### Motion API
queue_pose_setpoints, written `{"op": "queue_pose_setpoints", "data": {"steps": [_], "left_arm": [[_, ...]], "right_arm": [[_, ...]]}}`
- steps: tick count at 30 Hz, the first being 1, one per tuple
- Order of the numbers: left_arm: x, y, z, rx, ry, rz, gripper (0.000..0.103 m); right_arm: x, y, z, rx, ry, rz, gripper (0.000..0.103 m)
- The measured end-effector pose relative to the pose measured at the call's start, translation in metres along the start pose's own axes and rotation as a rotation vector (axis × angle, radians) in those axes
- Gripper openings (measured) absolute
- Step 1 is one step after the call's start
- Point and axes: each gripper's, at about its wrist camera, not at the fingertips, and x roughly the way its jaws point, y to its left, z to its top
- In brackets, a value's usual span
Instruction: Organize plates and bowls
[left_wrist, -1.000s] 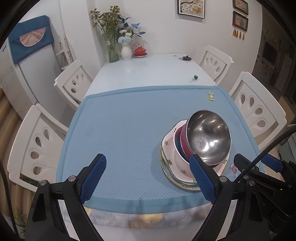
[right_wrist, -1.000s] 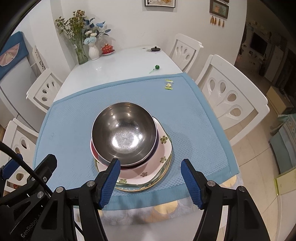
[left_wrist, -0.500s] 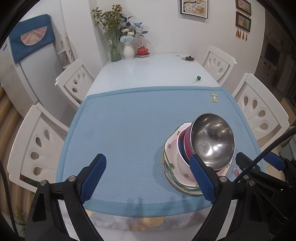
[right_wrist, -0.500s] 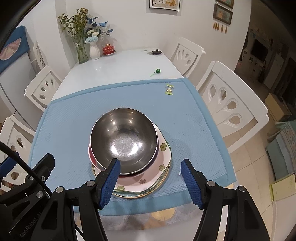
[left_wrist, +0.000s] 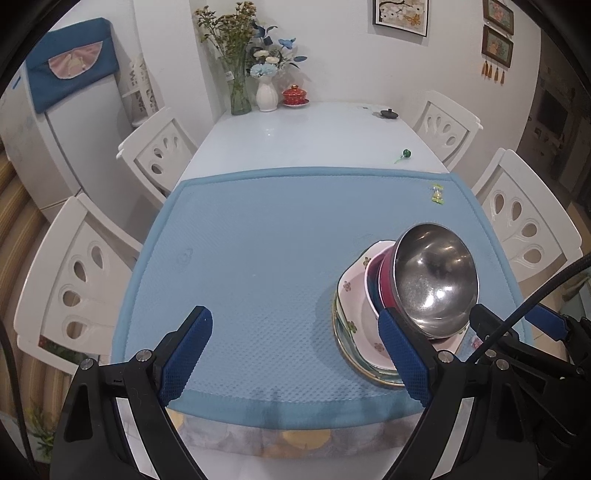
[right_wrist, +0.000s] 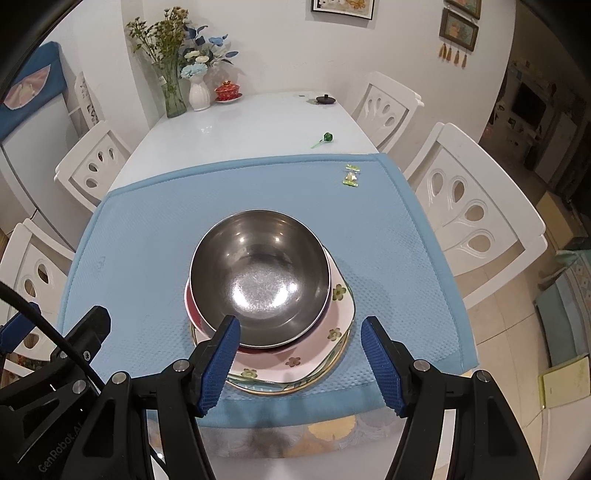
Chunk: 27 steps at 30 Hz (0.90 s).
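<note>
A steel bowl (right_wrist: 258, 280) sits on top of a stack. Under it are a red bowl (right_wrist: 192, 308), a pink floral plate (right_wrist: 334, 314) and a gold-rimmed plate (right_wrist: 334, 363). The stack rests on a blue mat (right_wrist: 147, 240). My right gripper (right_wrist: 301, 363) hovers over the stack's near edge. It is open and its blue pads touch nothing. My left gripper (left_wrist: 295, 352) is open over bare mat (left_wrist: 258, 240), just left of the stack. There the steel bowl (left_wrist: 436, 280) and floral plate (left_wrist: 352, 295) show beside the right finger.
White chairs (right_wrist: 476, 206) flank the white table (right_wrist: 240, 125). At its far end stand a flower vase (right_wrist: 199, 92) and a red lidded cup (right_wrist: 227, 90). A green lollipop (right_wrist: 325, 138), a candy wrapper (right_wrist: 351, 175) and a black lid (right_wrist: 325, 99) lie beyond the stack.
Both views have shifted only slightly. The stack has stayed where it was and both grippers have kept the same opening.
</note>
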Motion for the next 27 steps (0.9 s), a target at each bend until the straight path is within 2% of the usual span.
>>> {"op": "queue_pose_setpoints", "data": {"steps": [17,23,27], "left_arm": [[-0.008,-0.002,-0.004,0.012,-0.018,0.011,0.091],[-0.03,-0.015,-0.006,0.113,-0.149,0.173,0.091],[-0.031,-0.011,-0.004,0.094,-0.133,0.139,0.091]], "right_arm": [[-0.004,0.0,-0.008,0.005,0.001,-0.003,0.066],[-0.008,0.005,-0.012,-0.015,-0.002,-0.005,0.066],[-0.011,0.003,-0.014,-0.005,-0.006,-0.004,0.066]]}}
